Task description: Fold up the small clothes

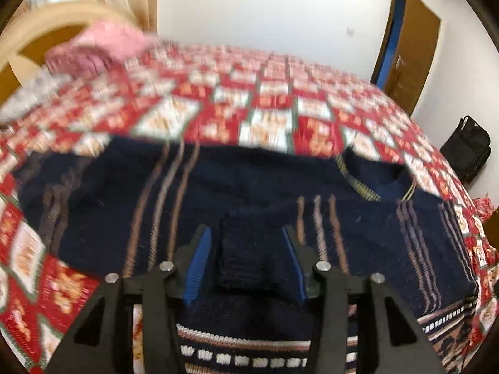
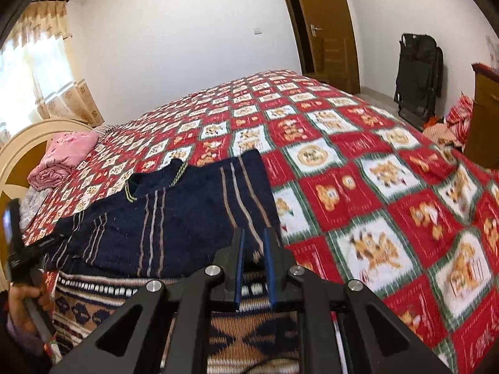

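Observation:
A navy knit sweater with thin brown stripes and a patterned hem lies spread on the bed. My left gripper stands over its lower middle, jaws wide apart, with a raised fold of navy knit between the fingers, not clamped. The sweater also shows in the right wrist view, its collar pointing away. My right gripper hovers over the sweater's right edge near the hem, its jaws a narrow gap apart and nothing between them. The left gripper and the hand holding it show at the far left of the right wrist view.
The bed has a red and white checked quilt. A pink folded cloth lies by the headboard. A brown door and a black folded chair stand beyond the bed. Clutter lies at the right.

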The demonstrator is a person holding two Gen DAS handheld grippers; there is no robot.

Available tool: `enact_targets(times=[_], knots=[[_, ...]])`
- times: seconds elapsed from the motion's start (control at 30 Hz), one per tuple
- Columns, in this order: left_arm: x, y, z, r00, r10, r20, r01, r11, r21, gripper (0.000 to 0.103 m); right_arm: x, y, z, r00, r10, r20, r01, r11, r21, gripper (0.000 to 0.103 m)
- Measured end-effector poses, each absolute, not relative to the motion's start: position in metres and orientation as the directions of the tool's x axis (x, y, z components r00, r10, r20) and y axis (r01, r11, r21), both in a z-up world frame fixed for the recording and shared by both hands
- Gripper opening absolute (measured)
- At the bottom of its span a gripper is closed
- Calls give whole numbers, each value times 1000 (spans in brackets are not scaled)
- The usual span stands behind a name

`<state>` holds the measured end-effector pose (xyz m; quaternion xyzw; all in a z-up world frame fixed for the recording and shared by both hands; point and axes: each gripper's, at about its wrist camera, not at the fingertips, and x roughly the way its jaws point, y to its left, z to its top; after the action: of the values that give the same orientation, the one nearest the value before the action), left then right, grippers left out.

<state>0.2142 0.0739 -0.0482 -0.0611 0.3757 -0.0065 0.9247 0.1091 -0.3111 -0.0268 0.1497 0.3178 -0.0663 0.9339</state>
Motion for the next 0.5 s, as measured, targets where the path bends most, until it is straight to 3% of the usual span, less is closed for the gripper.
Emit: enact_targets(times=[0.17,0.3,0.5], knots=[[210,38,-44,714,-153,-683,87,988,-130,49,150,-297,-46,751,-16,-661,190,963,193,13],[217,21,-66,669,-141,-730,116,990,-85,49,172,-292,-81,659,23,-752,195,960,201,13],[204,27,-73,648,-129,-751,135,989,-54,49,170,-290,-80,639,7,-769,238,949,207,13]])
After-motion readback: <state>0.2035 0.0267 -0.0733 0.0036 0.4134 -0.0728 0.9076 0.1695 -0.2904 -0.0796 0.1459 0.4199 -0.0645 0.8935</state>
